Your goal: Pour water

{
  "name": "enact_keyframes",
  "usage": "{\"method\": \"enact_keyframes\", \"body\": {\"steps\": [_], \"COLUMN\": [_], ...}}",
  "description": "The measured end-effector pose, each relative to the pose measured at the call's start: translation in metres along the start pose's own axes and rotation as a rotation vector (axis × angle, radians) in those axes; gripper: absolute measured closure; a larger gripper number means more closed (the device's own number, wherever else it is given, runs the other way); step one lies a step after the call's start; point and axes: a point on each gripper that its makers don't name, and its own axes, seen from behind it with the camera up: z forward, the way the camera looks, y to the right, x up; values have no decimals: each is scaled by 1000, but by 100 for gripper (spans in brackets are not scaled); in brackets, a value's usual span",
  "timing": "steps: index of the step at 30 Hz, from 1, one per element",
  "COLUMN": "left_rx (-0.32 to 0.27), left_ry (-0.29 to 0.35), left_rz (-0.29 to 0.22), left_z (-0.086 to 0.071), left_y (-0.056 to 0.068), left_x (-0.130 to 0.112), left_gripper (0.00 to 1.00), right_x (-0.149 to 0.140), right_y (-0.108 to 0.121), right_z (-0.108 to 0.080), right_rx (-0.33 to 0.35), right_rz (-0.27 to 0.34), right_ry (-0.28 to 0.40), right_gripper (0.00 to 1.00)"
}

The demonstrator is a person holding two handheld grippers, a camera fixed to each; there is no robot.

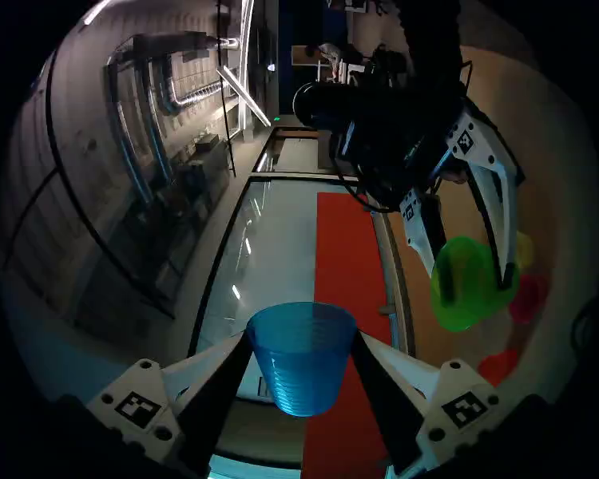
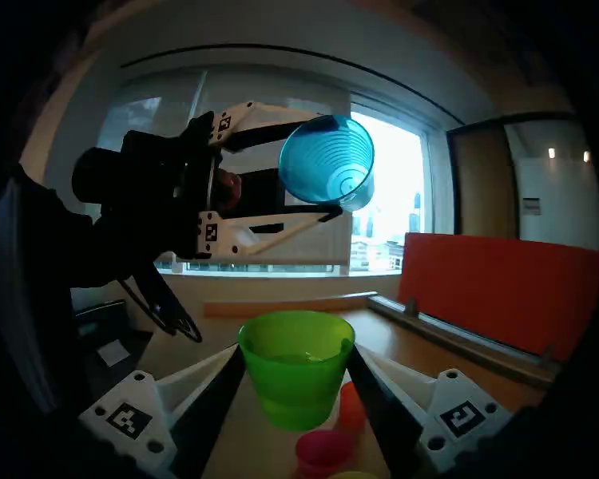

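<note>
In the left gripper view my left gripper (image 1: 302, 369) is shut on a blue ribbed cup (image 1: 302, 365), both fingers pressed on its sides. The right gripper view shows that blue cup (image 2: 327, 168) tipped on its side, its mouth facing the camera, up above a green cup (image 2: 296, 377). My right gripper (image 2: 296, 383) is shut on the green cup, which stands upright with a little liquid in it. Farther off in the left gripper view, the green cup (image 1: 464, 283) appears again at the right, between the right gripper's fingers (image 1: 499, 199).
A wooden table (image 2: 427, 351) lies below. Small red, pink and yellow cups (image 2: 331, 447) stand on it under the green cup. An orange-red divider panel (image 2: 499, 291) runs along the table's right. A bright window (image 2: 387, 207) is behind.
</note>
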Motion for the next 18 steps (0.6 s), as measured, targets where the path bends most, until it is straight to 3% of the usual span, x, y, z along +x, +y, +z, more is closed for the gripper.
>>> {"method": "enact_keyframes", "body": {"steps": [18], "left_rx": [64], "left_ry": [-21], "left_rz": [-377], "left_z": [-1], "left_y": [-10], "left_x": [-26], "left_gripper": [14], "right_x": [3], "right_y": [2], "right_z": [-4], "right_rx": [-9], "right_rz": [-4], "right_ry": [4], "right_gripper": [11]}}
